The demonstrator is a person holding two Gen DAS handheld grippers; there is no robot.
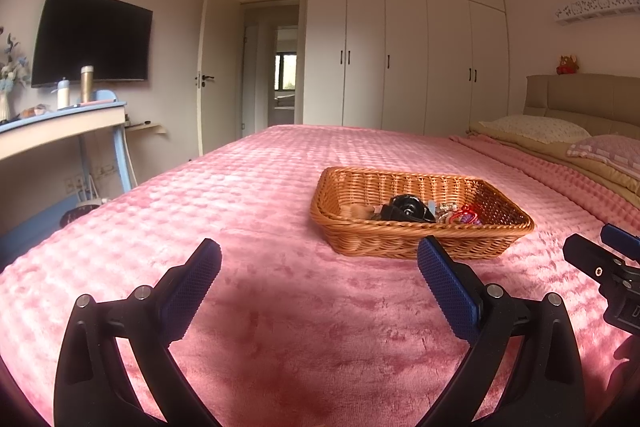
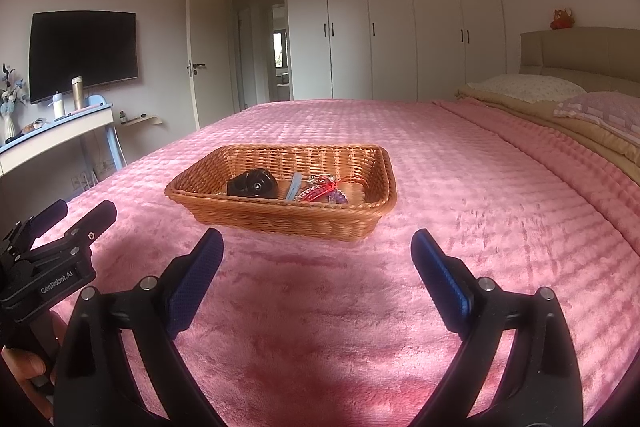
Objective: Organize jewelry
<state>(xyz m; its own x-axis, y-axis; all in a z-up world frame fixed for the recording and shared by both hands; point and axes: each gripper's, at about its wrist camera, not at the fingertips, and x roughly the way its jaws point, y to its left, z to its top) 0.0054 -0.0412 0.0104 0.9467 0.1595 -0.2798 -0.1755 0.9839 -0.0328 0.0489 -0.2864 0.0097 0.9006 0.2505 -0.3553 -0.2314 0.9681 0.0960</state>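
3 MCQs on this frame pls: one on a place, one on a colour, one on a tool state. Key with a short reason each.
1. Where does the wicker basket sit?
A. on the desk
B. on the pink bedspread
C. on the floor

2. What colour is the cord on the jewelry in the basket?
A. red
B. green
C. white

3. How do the two tools stand?
A. both shut on jewelry
B. left open, right shut
C. both open and empty

Key:
1 B: the basket rests on the pink bedspread, ahead of both tools.
2 A: a red cord lies among the beads beside the black round item.
3 C: the left tool and the right tool show wide-apart fingers with only bedspread between.
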